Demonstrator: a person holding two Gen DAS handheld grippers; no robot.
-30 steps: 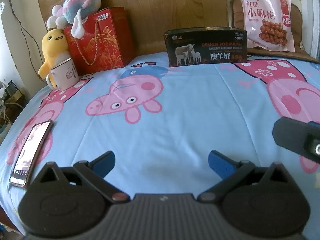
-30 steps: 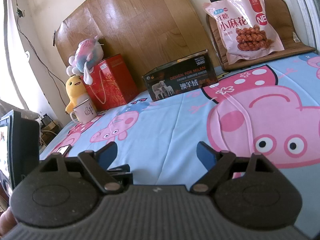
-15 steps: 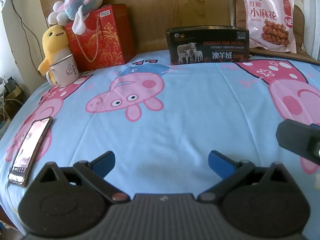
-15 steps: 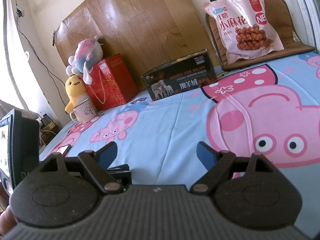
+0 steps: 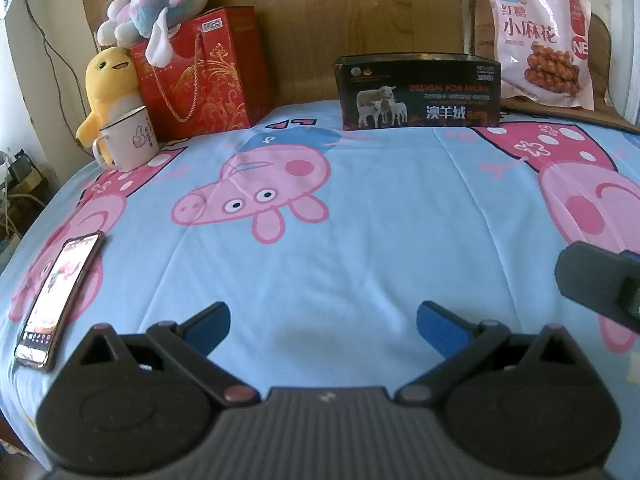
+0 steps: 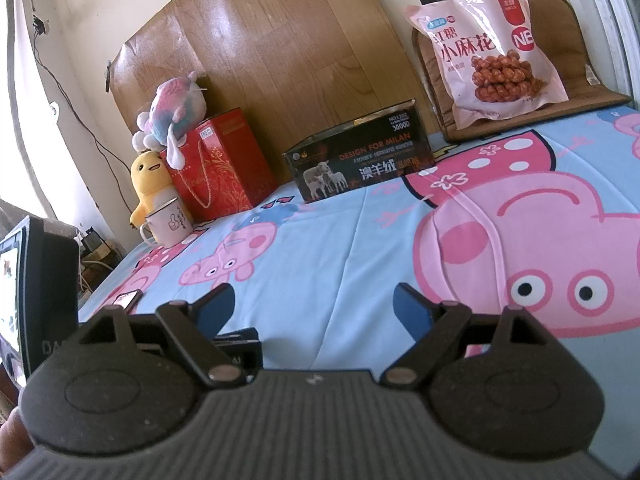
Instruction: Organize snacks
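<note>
Since a second ago the left view has tipped slightly, so the pink snack bag [image 5: 542,36] sits a touch lower in frame; nothing on the bed has shifted. That glossy, crinkled bag leans upright against a brown woven chair cushion [image 6: 560,20] at the far right of the bed [image 5: 360,248], its top corner cut off by the left view's edge. Just left of the bag stands a dark rectangular box [image 5: 418,92] printed with sheep, backed against the wooden headboard [image 6: 280,60]. Farther left of the bag are a red gift bag [image 5: 200,76] with a plush toy [image 5: 160,0] on top, a yellow plush [image 5: 110,84] and an enamel mug [image 5: 128,140]. A phone [image 5: 60,296] lies flat near the bed's left edge. Soft cartoon-print sheet lies open between bag and grippers. The left hand-held gripper [image 5: 322,324] and right hand-held gripper [image 6: 312,308] both hover with blue fingers apart, empty. Only a dark corner of the right one shows in the left view.
</note>
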